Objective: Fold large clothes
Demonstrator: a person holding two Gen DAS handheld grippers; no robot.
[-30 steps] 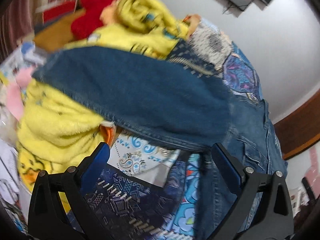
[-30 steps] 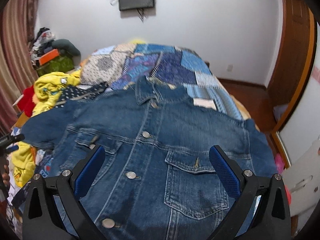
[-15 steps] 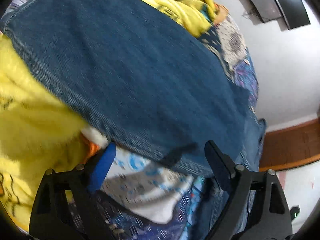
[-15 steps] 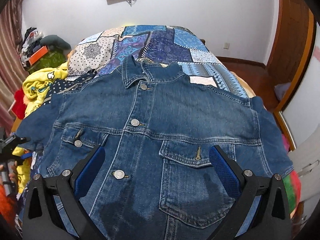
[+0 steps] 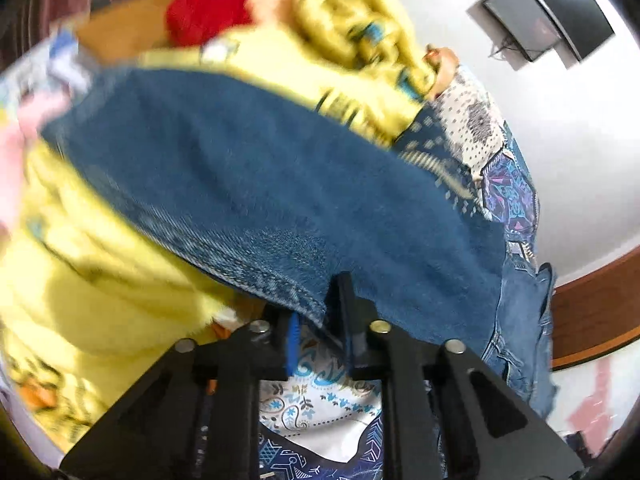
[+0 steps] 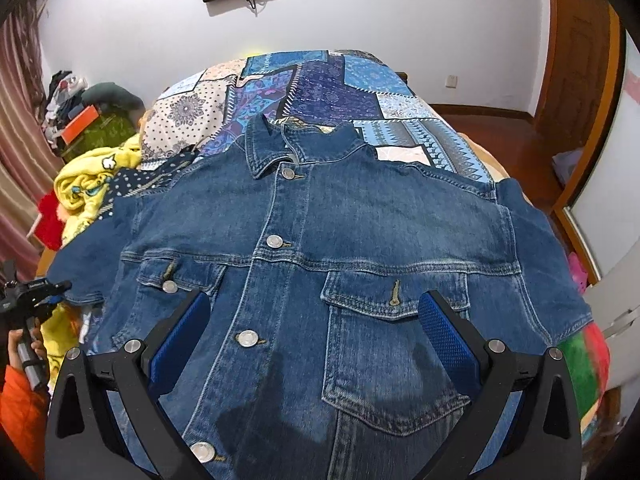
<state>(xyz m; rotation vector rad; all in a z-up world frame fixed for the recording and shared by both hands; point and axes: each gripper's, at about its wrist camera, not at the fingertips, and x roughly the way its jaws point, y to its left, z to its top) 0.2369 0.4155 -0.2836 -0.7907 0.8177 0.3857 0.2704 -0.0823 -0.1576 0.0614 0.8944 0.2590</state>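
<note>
Lying face up and buttoned on the patchwork quilt (image 6: pixel 320 80), the denim jacket (image 6: pixel 320 240) has its sleeves spread to both sides. My left gripper (image 5: pixel 320 320) is pinched on the hem of one sleeve (image 5: pixel 260 200) — the first fold is starting, I judge. My right gripper (image 6: pixel 316 332) hovers wide open over the chest pocket (image 6: pixel 392 320), gripping nothing. Next I'd carry that sleeve across the front, clear of the yellow fleece blanket (image 5: pixel 100 280) — without dragging the body askew.
</note>
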